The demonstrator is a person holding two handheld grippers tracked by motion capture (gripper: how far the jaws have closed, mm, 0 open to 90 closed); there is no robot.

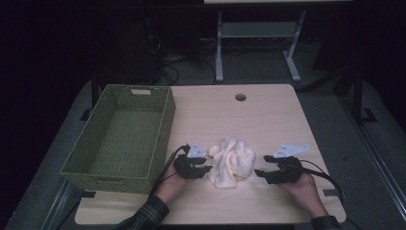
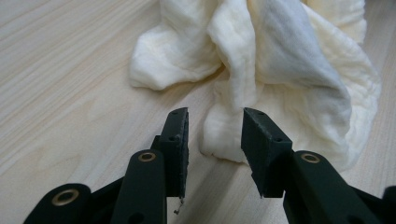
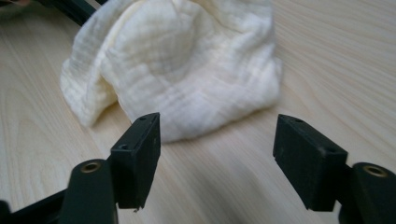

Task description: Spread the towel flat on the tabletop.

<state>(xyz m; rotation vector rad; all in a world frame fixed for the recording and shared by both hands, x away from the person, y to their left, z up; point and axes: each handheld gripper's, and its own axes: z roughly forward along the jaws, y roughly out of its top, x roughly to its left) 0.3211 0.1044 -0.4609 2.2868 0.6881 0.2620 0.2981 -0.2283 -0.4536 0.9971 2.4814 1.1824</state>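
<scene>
Cloth position: we see one cream cloth, crumpled into a heap, lying on the table at lower centre of the high view, between the two grippers.
Cloth to left gripper: in the high view the left gripper sits just left of the cloth, its tips at the cloth's lower left edge. In the left gripper view the cloth fills the upper centre and right; a low fold of it lies just beyond the gap between the jaws.
Cloth to right gripper: in the high view the right gripper sits just right of the cloth, with a short strip of bare table between them. In the right gripper view the cloth lies in the upper centre, ahead of the jaws and apart from them.
Left gripper state: we read it as released; jaws stand partly apart, a narrow gap, pads not pressing on the cloth.
Right gripper state: released; jaws stand wide apart over bare wood, nothing between them.
Basket: one green woven basket stands at the left of the high view, on the table's left edge, left of the left gripper.
Count: cloths, one; baskets, one; grippers, two; hands, two; tables, one.
</scene>
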